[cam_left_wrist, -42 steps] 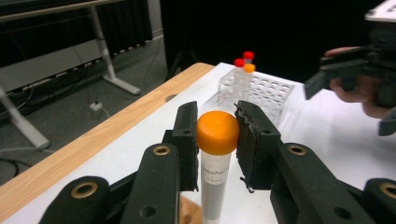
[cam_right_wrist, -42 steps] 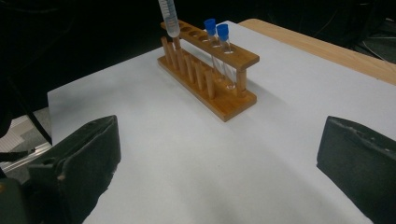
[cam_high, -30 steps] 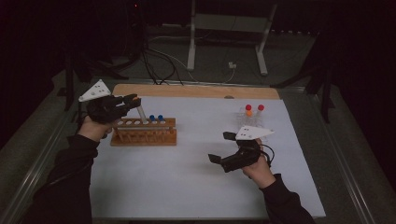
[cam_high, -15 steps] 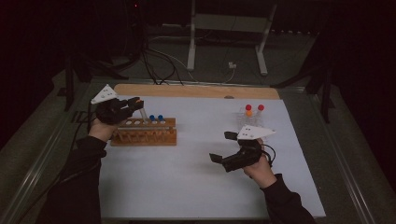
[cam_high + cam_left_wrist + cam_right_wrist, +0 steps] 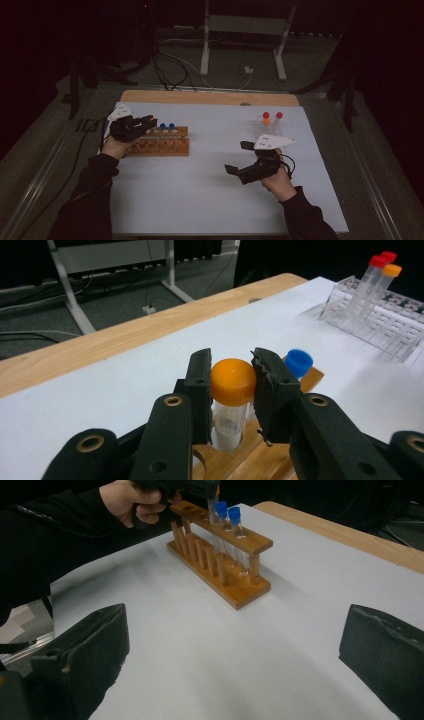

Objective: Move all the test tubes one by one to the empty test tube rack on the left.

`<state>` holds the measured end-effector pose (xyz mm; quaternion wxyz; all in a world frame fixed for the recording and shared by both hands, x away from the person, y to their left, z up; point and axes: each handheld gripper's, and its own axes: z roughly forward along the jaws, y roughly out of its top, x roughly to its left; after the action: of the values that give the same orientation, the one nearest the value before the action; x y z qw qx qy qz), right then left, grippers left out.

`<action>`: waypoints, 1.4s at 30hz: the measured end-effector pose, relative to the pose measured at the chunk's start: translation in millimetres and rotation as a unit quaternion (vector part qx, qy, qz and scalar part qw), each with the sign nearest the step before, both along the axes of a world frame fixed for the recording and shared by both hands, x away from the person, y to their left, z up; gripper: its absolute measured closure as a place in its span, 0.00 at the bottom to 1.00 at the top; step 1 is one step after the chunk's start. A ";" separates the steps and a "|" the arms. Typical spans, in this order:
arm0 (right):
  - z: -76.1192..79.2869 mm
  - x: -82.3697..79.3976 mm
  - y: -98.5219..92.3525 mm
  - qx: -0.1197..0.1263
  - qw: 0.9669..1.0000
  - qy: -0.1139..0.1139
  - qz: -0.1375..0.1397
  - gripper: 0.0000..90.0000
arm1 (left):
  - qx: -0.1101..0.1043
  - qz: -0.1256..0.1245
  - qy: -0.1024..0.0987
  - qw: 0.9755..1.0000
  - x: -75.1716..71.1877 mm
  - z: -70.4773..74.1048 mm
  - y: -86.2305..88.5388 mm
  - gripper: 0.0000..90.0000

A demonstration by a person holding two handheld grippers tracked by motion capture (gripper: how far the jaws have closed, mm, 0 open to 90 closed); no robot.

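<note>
Over the wooden rack (image 5: 159, 141) at the tabletop's (image 5: 210, 200) left, we have our left tool (image 5: 232, 385) clamped on an orange-capped tube (image 5: 231, 395) whose base sits in a rack hole. We judge the step a pull-out or seating; next calls for a straight vertical move. Our right tool (image 5: 239, 159) hovers with jaws apart, near right.

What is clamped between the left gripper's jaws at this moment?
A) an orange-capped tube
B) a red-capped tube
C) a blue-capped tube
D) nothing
A: in the left gripper view the left gripper has both jaws pressed against the orange-capped tube, just under its cap, above the wooden rack.
</note>
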<state>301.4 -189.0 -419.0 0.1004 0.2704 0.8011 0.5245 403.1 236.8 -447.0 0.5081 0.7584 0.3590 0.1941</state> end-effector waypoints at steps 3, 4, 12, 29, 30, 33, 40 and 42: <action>-0.1 -0.2 0.4 -0.001 1.000 -0.001 0.002 0.00 | 0.004 0.002 0.002 1.000 -0.3 -4.6 -1.1 0.80; -0.1 -0.3 0.6 -0.002 1.000 -0.001 0.002 0.00 | 0.004 0.002 0.001 1.000 -0.5 -5.9 -1.1 0.80; 0.5 -0.6 0.1 0.000 1.000 -0.001 0.003 0.00 | 0.013 0.003 -0.004 1.000 -0.1 -5.7 -3.6 0.80; 9.7 0.8 -10.6 0.006 1.000 -0.017 -0.013 0.00 | 0.004 -0.005 0.011 1.000 -12.3 6.8 3.7 0.41; 12.0 1.6 -14.0 0.007 1.000 -0.021 -0.020 0.00 | 0.005 -0.006 0.009 1.000 -15.6 8.7 4.1 0.34; 19.3 4.6 -27.0 0.011 0.999 -0.035 -0.041 0.00 | -0.003 -0.026 0.006 1.000 -26.9 13.5 4.2 0.20; 24.5 17.7 -65.1 0.005 0.993 -0.052 -0.107 0.00 | -0.027 -0.080 0.005 0.996 -54.7 20.2 -7.3 0.03; 21.0 23.4 -75.7 -0.002 0.990 -0.051 -0.130 0.00 | -0.026 -0.091 0.002 0.996 -60.9 20.6 -12.0 0.03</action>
<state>324.8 -264.7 -398.0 0.2088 0.3451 0.7540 0.5185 342.3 224.9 -426.5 0.5422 0.7750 0.2947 0.1361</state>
